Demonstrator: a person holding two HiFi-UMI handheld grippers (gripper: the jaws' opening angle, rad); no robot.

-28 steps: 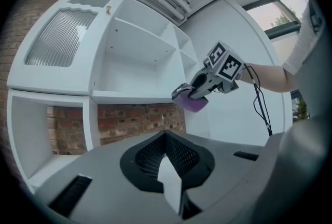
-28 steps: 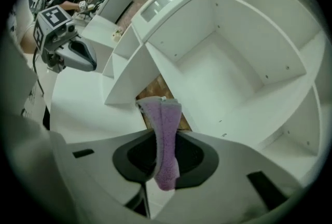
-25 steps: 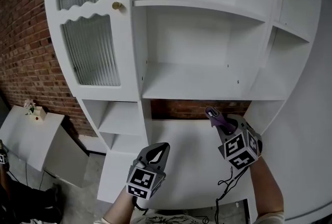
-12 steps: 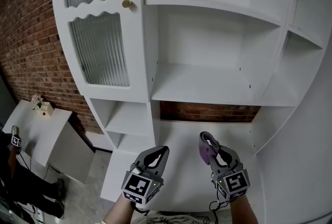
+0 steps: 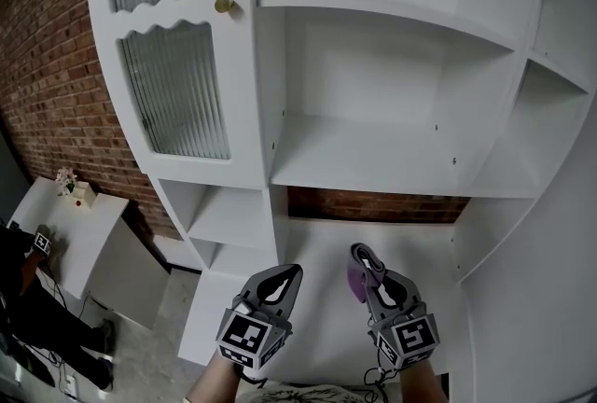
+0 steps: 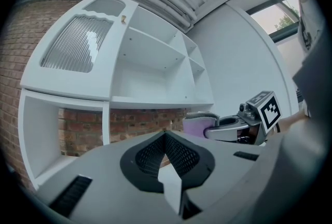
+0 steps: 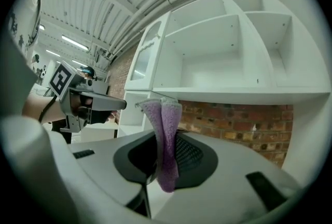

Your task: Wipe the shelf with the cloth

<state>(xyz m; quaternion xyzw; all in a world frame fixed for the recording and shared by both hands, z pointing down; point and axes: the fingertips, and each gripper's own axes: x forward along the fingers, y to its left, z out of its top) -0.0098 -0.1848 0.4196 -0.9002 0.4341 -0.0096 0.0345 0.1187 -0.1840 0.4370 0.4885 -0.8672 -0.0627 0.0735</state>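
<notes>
Our right gripper clamped the cloth, left gripper closed empty; wiping not begun, we judged reaching the shelf next.

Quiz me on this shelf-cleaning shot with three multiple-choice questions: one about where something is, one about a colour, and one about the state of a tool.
1. Where is the cloth?
A. lying on a shelf
B. clamped in the right tongs
C. on the floor

2. What colour is the cloth?
A. yellow
B. green
C. purple

3. How do the left tongs stand?
A. shut with nothing between them
B. wide open
C. shut on a sponge

Answers:
1 B: the right gripper view shows the cloth pinched between the jaws.
2 C: it shows purple in all three views.
3 A: the left gripper view shows the jaws meeting with nothing between them.
</notes>
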